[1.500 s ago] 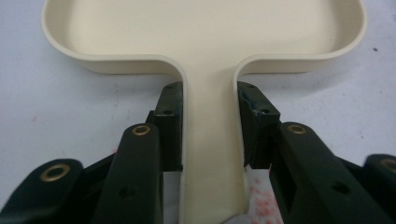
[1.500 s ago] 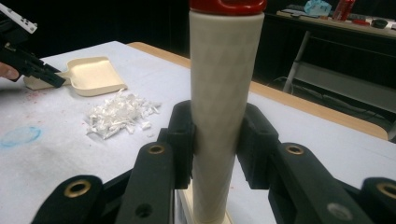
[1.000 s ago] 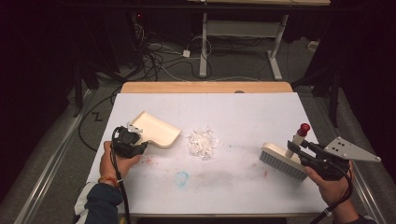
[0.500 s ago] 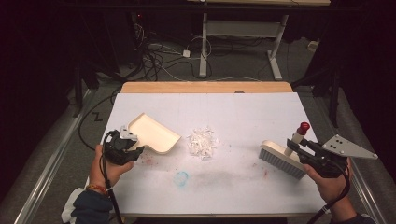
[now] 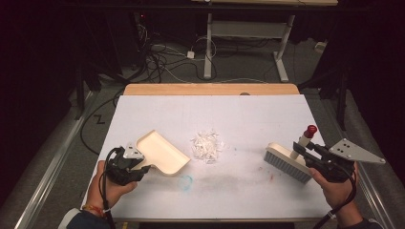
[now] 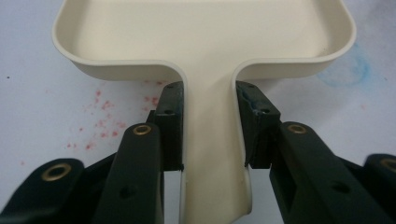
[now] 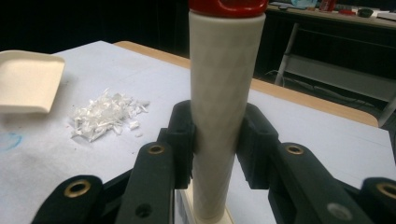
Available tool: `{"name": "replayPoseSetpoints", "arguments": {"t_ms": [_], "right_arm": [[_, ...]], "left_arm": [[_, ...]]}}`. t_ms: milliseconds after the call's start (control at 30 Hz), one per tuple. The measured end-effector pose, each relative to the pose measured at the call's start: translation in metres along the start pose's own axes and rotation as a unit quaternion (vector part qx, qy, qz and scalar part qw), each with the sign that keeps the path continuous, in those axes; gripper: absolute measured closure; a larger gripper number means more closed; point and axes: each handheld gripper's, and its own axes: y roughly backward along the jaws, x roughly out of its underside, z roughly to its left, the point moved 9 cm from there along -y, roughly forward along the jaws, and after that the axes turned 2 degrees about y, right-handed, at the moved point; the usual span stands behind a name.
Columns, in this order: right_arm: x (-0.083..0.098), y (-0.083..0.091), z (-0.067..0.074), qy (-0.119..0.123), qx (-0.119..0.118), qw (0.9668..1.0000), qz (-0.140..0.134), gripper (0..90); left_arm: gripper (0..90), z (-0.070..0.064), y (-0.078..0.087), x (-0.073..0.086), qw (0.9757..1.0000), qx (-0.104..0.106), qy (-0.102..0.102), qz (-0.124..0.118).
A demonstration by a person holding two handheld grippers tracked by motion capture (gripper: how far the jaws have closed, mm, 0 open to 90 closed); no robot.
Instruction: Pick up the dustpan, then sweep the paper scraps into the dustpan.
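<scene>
A cream dustpan (image 5: 160, 150) lies on the left half of the white table, its mouth toward a small pile of white paper scraps (image 5: 207, 144). My left gripper (image 5: 143, 168) is shut on the dustpan's flat handle (image 6: 210, 140), with both pads against its sides. On the right stands a brush (image 5: 286, 162) with grey bristles on the table and a cream handle with a red cap (image 7: 224, 70). Around that handle my right gripper (image 5: 301, 148) is shut. The scraps (image 7: 105, 114) lie between the dustpan and the brush, touching neither.
The white sheet (image 5: 239, 114) covers the table, with a wooden strip (image 5: 210, 89) along its far edge. A blue ring mark (image 5: 185, 181) and faint red specks sit near the dustpan. Cables and a desk frame (image 5: 248, 43) stand on the floor beyond.
My left gripper has drawn the dustpan toward the near edge of the table and turned it slightly. The right gripper and the brush have stayed where they were.
</scene>
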Motion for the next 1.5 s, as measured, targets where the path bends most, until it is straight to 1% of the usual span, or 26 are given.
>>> {"name": "replayPoseSetpoints", "arguments": {"t_ms": [67, 100, 133, 167, 233, 267, 367, 433, 467, 500, 600, 700, 733, 767, 833, 867, 900, 933, 1033, 1100, 1167, 1267, 1367, 1433, 1500], "right_arm": [[0.0, -0.001, 0.0, -0.001, 0.0, 1.0, -0.001, 69.6], [0.0, -0.001, 0.0, -0.003, 0.001, 1.0, 0.0, 69.7], [-0.001, -0.002, 0.0, -0.003, 0.001, 1.0, -0.001, 69.7], [-0.001, -0.003, 0.001, -0.002, 0.0, 1.0, 0.0, 69.7], [-0.002, -0.005, 0.002, 0.001, -0.001, 1.0, 0.001, 69.7], [-0.003, -0.006, 0.003, 0.001, -0.002, 1.0, 0.001, 69.6], [-0.007, -0.012, 0.007, -0.005, -0.002, 1.0, -0.003, 69.6], [-0.008, -0.018, 0.01, 0.0, -0.005, 1.0, -0.003, 69.7], [-0.008, -0.018, 0.01, 0.0, -0.005, 1.0, -0.003, 69.7], [-0.012, -0.026, 0.012, 0.004, -0.007, 1.0, -0.003, 69.6], [-0.02, -0.04, 0.014, 0.004, -0.011, 0.9999, -0.009, 69.7], [-0.034, -0.061, 0.015, 0.009, -0.001, 0.9998, -0.018, 69.7], [-0.034, -0.061, 0.015, 0.009, -0.001, 0.9998, -0.018, 69.7], [-0.045, -0.075, 0.016, 0.018, 0.001, 0.9994, -0.028, 69.7], [-0.055, -0.088, 0.017, 0.027, 0.0, 0.9991, -0.032, 69.7], [-0.061, -0.098, 0.018, 0.031, 0.0, 0.999, -0.032, 69.7], [-0.065, -0.104, 0.019, 0.034, 0.001, 0.9989, -0.032, 69.7], [-0.071, -0.114, 0.02, 0.036, 0.002, 0.9987, -0.035, 69.7], [-0.08, -0.138, 0.022, 0.042, 0.008, 0.9986, -0.032, 69.7], [-0.083, -0.152, 0.023, 0.043, 0.012, 0.9986, -0.028, 69.7], [-0.086, -0.169, 0.025, 0.04, 0.013, 0.9988, -0.026, 69.7], [-0.087, -0.187, 0.029, 0.035, 0.02, 0.9989, -0.025, 69.8], [-0.086, -0.201, 0.034, 0.029, 0.024, 0.9989, -0.027, 69.8], [-0.084, -0.209, 0.041, 0.019, 0.025, 0.999, -0.031, 69.8], [-0.083, -0.212, 0.05, 0.012, 0.015, 0.9992, -0.035, 69.8]], "left_arm": [[63.8, -0.002, 0.001, 0.001, 1.0, 0.002, -0.001, 0.001], [63.8, -0.01, 0.0, 0.006, 0.9999, 0.01, -0.011, 0.004], [63.8, -0.01, 0.0, 0.006, 0.9999, 0.01, -0.011, 0.004], [63.8, -0.018, -0.002, 0.01, 0.9996, 0.02, -0.014, 0.011], [63.8, -0.026, -0.007, 0.015, 0.999, 0.031, -0.023, 0.023], [63.8, -0.028, -0.008, 0.016, 0.9987, 0.033, -0.027, 0.026], [63.7, -0.028, -0.009, 0.017, 0.9986, 0.038, -0.027, 0.026], [63.7, -0.027, -0.009, 0.017, 0.9987, 0.039, -0.024, 0.024], [63.7, -0.026, -0.01, 0.018, 0.9986, 0.041, -0.023, 0.025], [63.7, -0.026, -0.011, 0.019, 0.9984, 0.044, -0.021, 0.027], [63.7, -0.027, -0.013, 0.018, 0.9979, 0.053, -0.025, 0.028], [63.7, -0.028, -0.017, 0.014, 0.9976, 0.054, -0.031, 0.031], [63.6, -0.028, -0.017, 0.014, 0.9976, 0.054, -0.031, 0.031], [63.7, -0.029, -0.02, 0.013, 0.9973, 0.056, -0.033, 0.033], [63.7, -0.03, -0.022, 0.013, 0.9972, 0.058, -0.032, 0.034], [63.6, -0.03, -0.023, 0.013, 0.9971, 0.057, -0.034, 0.037], [63.6, -0.03, -0.024, 0.013, 0.997, 0.059, -0.033, 0.038], [63.6, -0.03, -0.024, 0.014, 0.997, 0.058, -0.034, 0.039], [63.7, -0.031, -0.026, 0.013, 0.9969, 0.059, -0.035, 0.038], [63.6, -0.031, -0.027, 0.013, 0.9968, 0.058, -0.036, 0.04], [63.6, -0.032, -0.028, 0.013, 0.997, 0.059, -0.032, 0.039], [63.6, -0.032, -0.029, 0.014, 0.997, 0.059, -0.03, 0.04], [63.6, -0.033, -0.03, 0.013, 0.9971, 0.056, -0.03, 0.041], [63.6, -0.034, -0.031, 0.013, 0.9971, 0.056, -0.029, 0.042], [63.6, -0.034, -0.032, 0.014, 0.997, 0.057, -0.029, 0.044]]}}
